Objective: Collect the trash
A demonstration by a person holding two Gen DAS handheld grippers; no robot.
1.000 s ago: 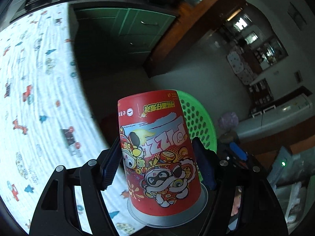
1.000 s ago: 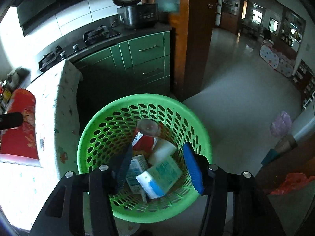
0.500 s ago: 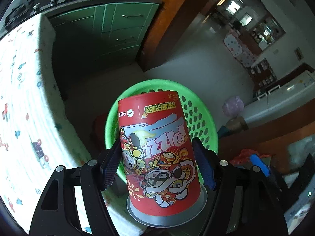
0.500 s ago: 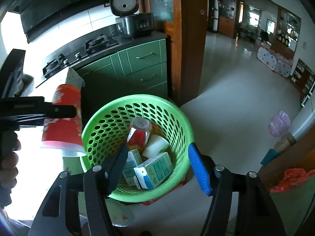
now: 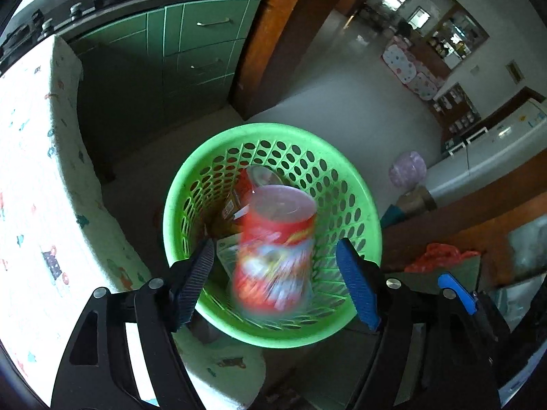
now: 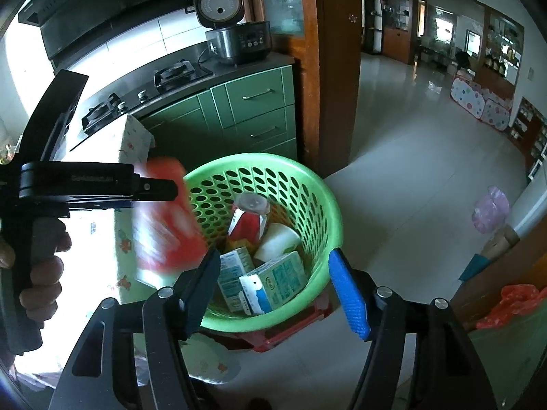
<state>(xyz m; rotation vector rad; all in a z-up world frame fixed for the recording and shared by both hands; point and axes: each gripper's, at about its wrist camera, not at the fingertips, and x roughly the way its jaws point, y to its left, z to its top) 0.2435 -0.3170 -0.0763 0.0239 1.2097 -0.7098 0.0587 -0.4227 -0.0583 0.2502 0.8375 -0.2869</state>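
Over the green basket [image 5: 273, 335], at the left, our left gripper [image 5: 275, 282] was opening, pads clear of the blurred red can [image 5: 273, 256] dropping rim-inward between them; to its right, our right gripper [image 6: 273, 290] hung open, empty, rightly staying clear.

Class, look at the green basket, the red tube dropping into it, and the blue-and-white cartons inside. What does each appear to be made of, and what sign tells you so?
Green basket: moulded plastic, slightly glossy; regular punched holes, smooth rolled rim.
Red tube: probably printed cardboard with a pale plastic-looking end cap; too blurred to be sure.
Blue-and-white cartons: coated paperboard, likely; sharp folded edges, printed flat faces.
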